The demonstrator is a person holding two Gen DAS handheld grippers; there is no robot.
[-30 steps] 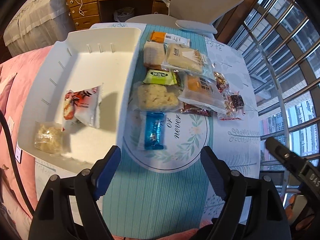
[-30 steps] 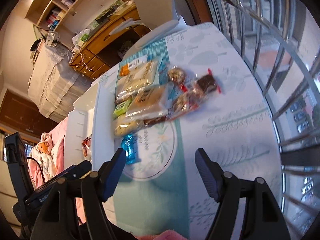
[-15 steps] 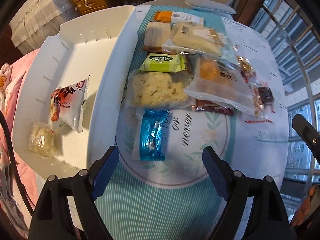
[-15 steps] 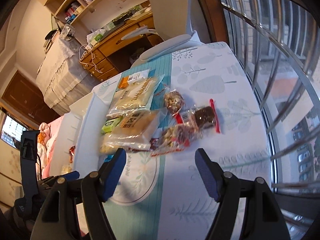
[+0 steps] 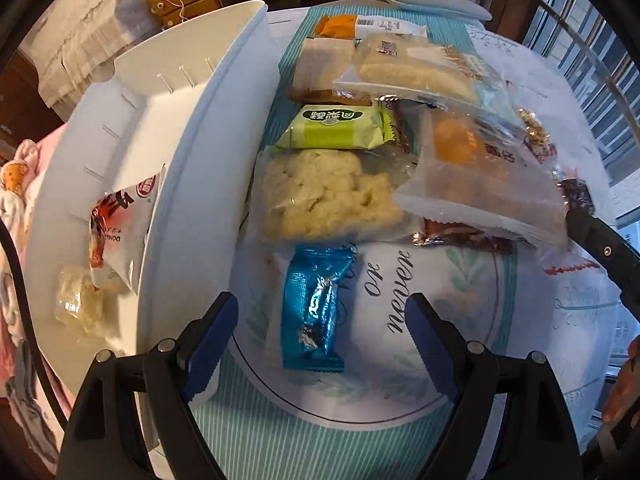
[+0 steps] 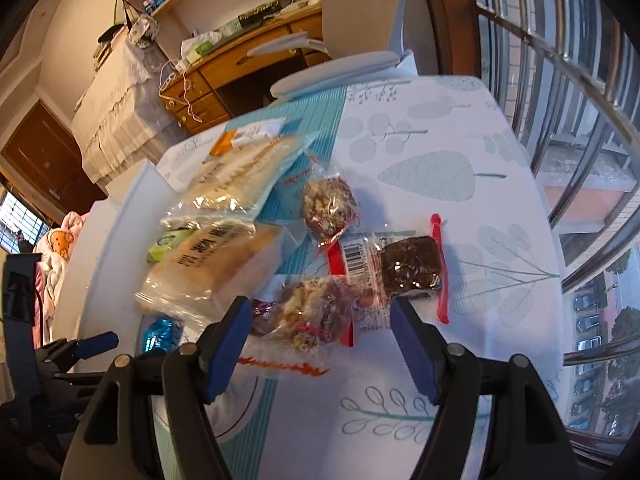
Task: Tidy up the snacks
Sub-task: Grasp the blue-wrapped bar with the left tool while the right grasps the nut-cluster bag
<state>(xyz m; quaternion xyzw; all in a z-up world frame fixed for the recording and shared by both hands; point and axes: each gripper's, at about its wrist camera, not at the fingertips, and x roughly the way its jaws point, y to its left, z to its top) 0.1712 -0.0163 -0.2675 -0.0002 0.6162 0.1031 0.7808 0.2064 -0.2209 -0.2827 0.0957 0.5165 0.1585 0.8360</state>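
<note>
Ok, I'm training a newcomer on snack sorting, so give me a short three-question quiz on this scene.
1. True or false: the white bin is empty.
2. Which snack lies between the left gripper's open jaws? A) green packet B) blue packet C) puffed rice cake
3. Fill in: the right gripper is open above a clear bag of mixed ___.

Key: 1 false, two snacks lie inside; 2 B; 3 nuts.

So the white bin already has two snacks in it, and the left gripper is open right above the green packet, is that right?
Not quite. In the left wrist view the open left gripper is above the blue packet, not the green packet. The white bin does hold two snacks.
</note>
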